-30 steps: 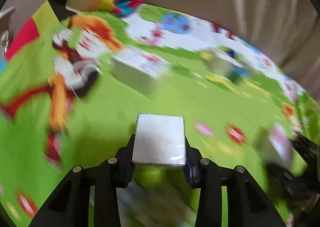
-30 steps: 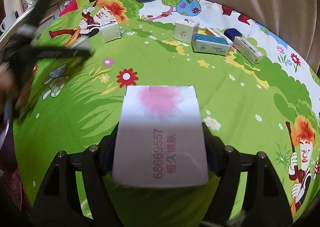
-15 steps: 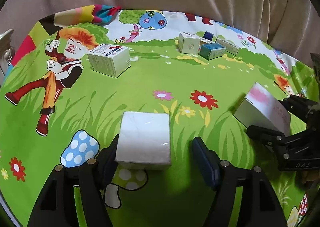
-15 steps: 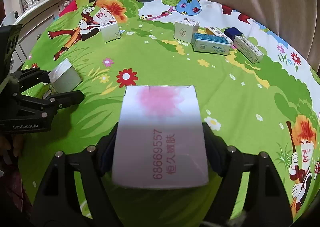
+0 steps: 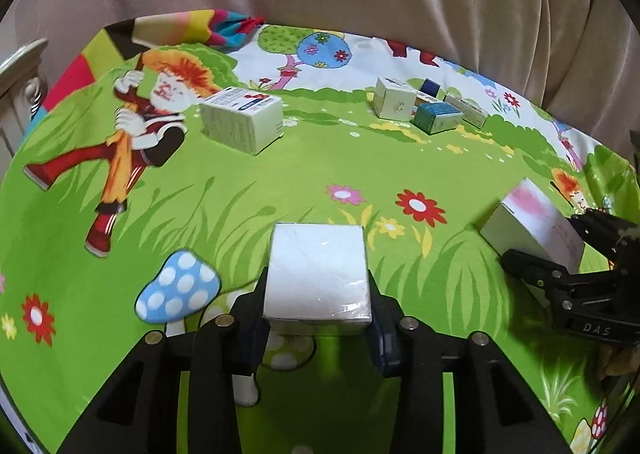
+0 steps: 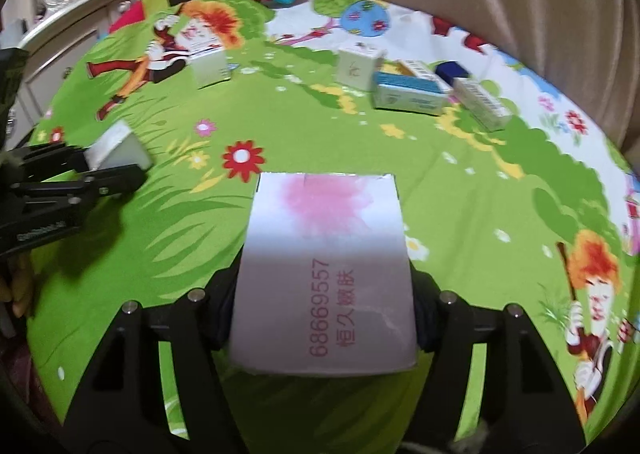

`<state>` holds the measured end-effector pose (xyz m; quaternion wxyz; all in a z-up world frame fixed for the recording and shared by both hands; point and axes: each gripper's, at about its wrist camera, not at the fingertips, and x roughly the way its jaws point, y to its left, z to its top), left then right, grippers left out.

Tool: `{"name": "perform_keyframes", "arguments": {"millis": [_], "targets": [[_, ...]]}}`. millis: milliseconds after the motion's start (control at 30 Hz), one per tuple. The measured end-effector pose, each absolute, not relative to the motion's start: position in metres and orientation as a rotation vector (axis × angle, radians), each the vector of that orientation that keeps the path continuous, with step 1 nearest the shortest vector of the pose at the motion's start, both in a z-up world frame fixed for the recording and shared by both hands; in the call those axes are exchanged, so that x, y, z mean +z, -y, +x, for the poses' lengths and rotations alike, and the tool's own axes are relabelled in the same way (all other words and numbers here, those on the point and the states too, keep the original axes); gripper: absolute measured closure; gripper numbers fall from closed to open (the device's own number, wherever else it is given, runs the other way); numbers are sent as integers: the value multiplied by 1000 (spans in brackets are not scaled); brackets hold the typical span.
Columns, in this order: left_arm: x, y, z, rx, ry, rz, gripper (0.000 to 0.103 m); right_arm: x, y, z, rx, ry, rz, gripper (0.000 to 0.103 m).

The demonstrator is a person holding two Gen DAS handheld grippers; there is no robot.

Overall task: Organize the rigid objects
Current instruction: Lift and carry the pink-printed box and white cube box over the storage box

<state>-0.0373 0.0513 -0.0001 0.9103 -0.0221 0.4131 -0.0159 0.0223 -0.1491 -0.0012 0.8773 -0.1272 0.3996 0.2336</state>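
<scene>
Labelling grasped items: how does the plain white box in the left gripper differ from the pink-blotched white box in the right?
Print: the plain white box is blank; the pink-blotched white box carries a pink smear and pink digits and characters.
Shape: the plain box looks cube-like; the pink-blotched box looks broader and flatter.
Shared: both are white cartons between closing jaws, left gripper and right gripper, above the green cartoon cloth.

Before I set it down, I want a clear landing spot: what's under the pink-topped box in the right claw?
Around the pink-topped box only green cartoon tablecloth shows. The patch directly beneath is covered by the box itself.
</scene>
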Motion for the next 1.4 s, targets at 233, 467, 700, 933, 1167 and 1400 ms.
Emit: {"name": "perform_keyframes", "arguments": {"millis": [233,467,700,933,1167,1400], "targets": [[7,-32,-106,-99,-846,-49,62,18,179,-51,396,-745,-115,34],[71,-16,-143,-129,-690,-39,62,85,206,-123,291,-524,-57,34],[153,-4,-194,-99,-367,-1,62,162,215,-207,170,-106,-64,34],[184,0,-231,-92,-215,39,62,188,201,-255,144,75,-100,34],[183,-7,-243,-79,-206,29,62,192,188,-261,177,94,-124,34],[186,-21,-264,-34,-143,19,62,197,179,-277,204,120,-149,34]]}}
